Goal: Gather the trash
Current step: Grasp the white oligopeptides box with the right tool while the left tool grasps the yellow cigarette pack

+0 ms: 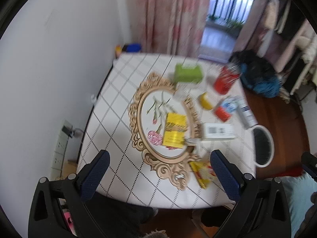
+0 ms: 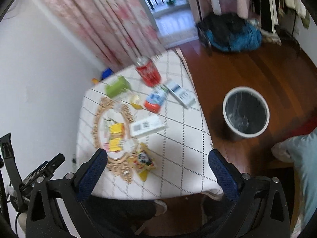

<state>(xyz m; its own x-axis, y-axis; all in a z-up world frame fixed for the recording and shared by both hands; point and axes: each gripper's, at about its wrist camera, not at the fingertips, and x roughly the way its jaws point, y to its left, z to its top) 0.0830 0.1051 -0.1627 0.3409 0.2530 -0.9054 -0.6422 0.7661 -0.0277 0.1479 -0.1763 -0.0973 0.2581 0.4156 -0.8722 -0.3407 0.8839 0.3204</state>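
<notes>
Litter lies on the white grid-patterned table point(image 1: 118, 119) point(image 2: 178, 148): a yellow packet point(image 1: 175, 131) point(image 2: 116, 136) on an oval gold-framed mat point(image 1: 138, 127), a yellow snack wrapper point(image 1: 202, 171) point(image 2: 143, 161) near the front edge, a white box point(image 1: 219, 131) point(image 2: 147, 127), a red can point(image 1: 224, 81) point(image 2: 148, 73), a red-and-blue pouch point(image 1: 225, 109) point(image 2: 155, 100), a green box point(image 1: 188, 73) point(image 2: 116, 87). A grey bin point(image 2: 245, 112) point(image 1: 262, 145) stands on the floor to the right. My left gripper point(image 1: 159, 173) and right gripper point(image 2: 158, 173) both hover open and empty above the table's near edge.
A small yellow object point(image 1: 206, 101) point(image 2: 135, 101) and a white tube box point(image 1: 245, 111) point(image 2: 181, 94) lie further back. White wall on the left with a power strip point(image 1: 61, 146). Pink curtain point(image 2: 103, 19) behind, a dark and blue clothes heap point(image 2: 231, 33), wooden floor point(image 2: 237, 69).
</notes>
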